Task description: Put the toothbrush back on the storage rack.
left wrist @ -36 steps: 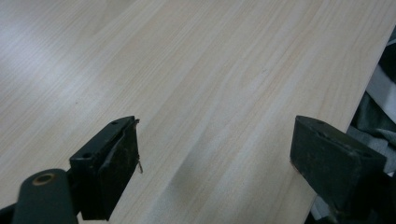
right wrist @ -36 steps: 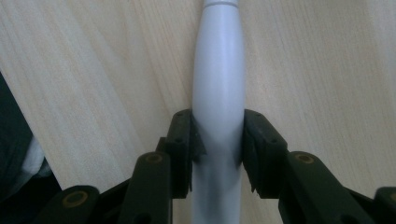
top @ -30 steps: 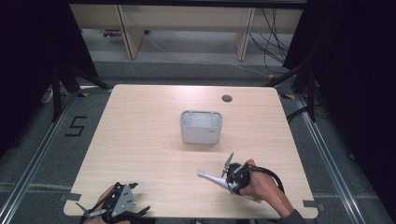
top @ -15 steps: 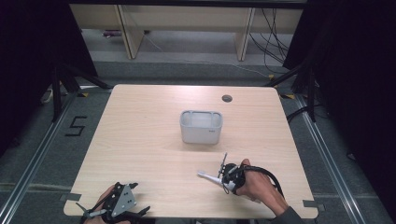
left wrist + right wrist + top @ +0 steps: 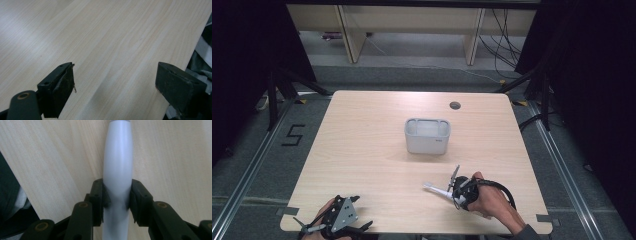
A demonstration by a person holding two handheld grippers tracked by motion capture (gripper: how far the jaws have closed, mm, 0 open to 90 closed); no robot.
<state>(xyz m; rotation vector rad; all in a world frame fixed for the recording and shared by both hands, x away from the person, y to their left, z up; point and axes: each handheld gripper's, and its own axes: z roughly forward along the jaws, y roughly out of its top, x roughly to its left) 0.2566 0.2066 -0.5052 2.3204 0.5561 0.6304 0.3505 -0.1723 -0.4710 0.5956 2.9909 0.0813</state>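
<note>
My right gripper (image 5: 117, 193) is shut on a smooth white handle-like object (image 5: 117, 157), its pads pressing on both sides of the thick part. In the high view that gripper (image 5: 456, 193) lies low over the table near the front right. The white object (image 5: 433, 188) sticks out of it to the left, just above the wood. My left gripper (image 5: 115, 85) is open with nothing between its jaws, only bare tabletop beneath. Seen from above, it (image 5: 334, 226) sits at the table's front left edge in a hand.
A pale grey rectangular container (image 5: 427, 142) stands at the middle of the light wooden table (image 5: 362, 150). A round cable hole (image 5: 455, 105) sits near the far edge. Dark stands and cables surround the table on the floor.
</note>
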